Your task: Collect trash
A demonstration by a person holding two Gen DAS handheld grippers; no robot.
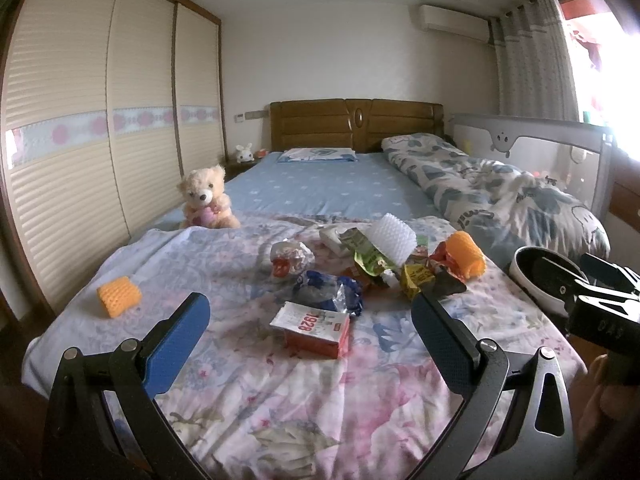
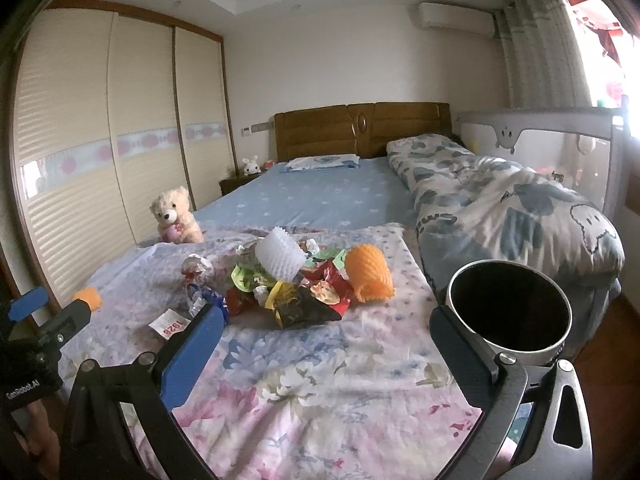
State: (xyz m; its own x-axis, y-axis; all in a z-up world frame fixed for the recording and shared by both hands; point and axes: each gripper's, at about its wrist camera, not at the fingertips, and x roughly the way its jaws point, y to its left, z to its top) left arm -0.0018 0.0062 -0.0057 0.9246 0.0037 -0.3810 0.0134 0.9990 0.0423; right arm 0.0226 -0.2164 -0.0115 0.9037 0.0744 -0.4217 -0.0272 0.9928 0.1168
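Faced a floral bedspread (image 1: 280, 400) strewn with litter. Held the left gripper (image 1: 310, 322) spread wide and empty, low over the near edge of the bed, with a small red-and-white box (image 1: 314, 330) lying between its blue pads and a little beyond them. Held the right gripper (image 2: 326, 330) spread wide and empty too, nearer the right side, beside a round white bin (image 2: 508, 312) with a dark inside, standing off the right edge of the bedspread.

Lay mostly in one heap toward the far middle of the bedspread: crumpled wrappers (image 2: 304, 292), a white foam net (image 2: 280, 256), an orange foam net (image 2: 370, 276), a blue plastic bag (image 1: 332, 288). Lay apart at the far left: a second orange foam piece (image 1: 119, 295).

Probably best started with the box, being nearest and stiffest: lowered over it squarely, closed across its narrow sides, lifted clear before swinging right toward the bin. Worth pinching the wrappers singly and deep, since likely to slip or drag neighbours along.

Sat well beyond the litter at the left: a teddy bear (image 1: 206, 200), no trash by the look of it.

Could not read the wrapper prints, nor see the bin's bottom or base. Could not tell what lay under the heap. Showed only a sliver of a hand at the right border of the left view.
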